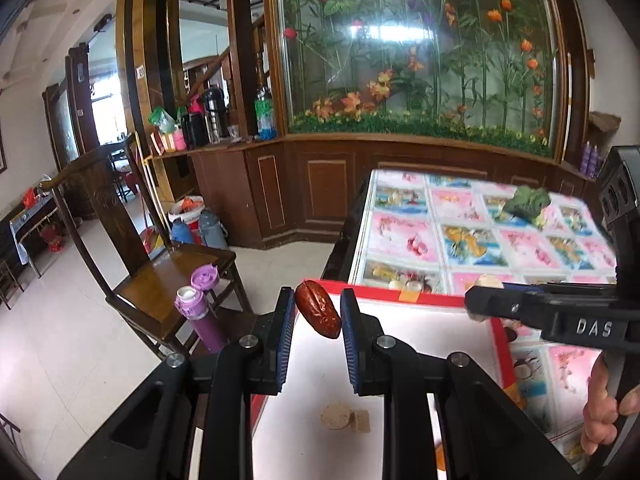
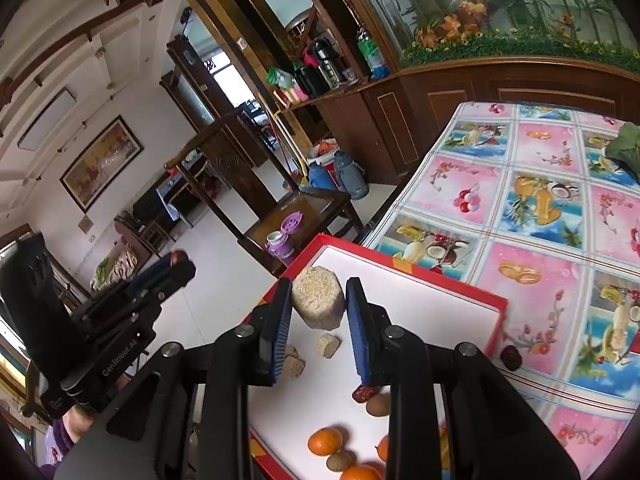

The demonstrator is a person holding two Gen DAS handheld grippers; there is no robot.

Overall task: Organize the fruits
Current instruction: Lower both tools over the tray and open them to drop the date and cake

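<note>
Gripping a red date (image 1: 318, 314), the left tongs (image 1: 318, 322) hang above the near-left corner of a red-rimmed box (image 1: 424, 300) with a white floor, pads closed narrow on the fruit. The right tongs (image 2: 318, 312) pinch a round beige cake (image 2: 318, 302) over the same box. Below them lie beige cubes (image 2: 328, 345), a second date (image 2: 365, 393), a brown nut (image 2: 378, 404) and oranges (image 2: 325, 440). A third date (image 2: 511, 357) rests on the worktop (image 2: 532, 208) just outside the box's right rim. Farther off sit a green leafy bundle (image 1: 526, 202), a chair (image 1: 168, 276) bearing a purple flask (image 1: 200, 316), and a glass-fronted flower display (image 1: 420, 52).
</note>
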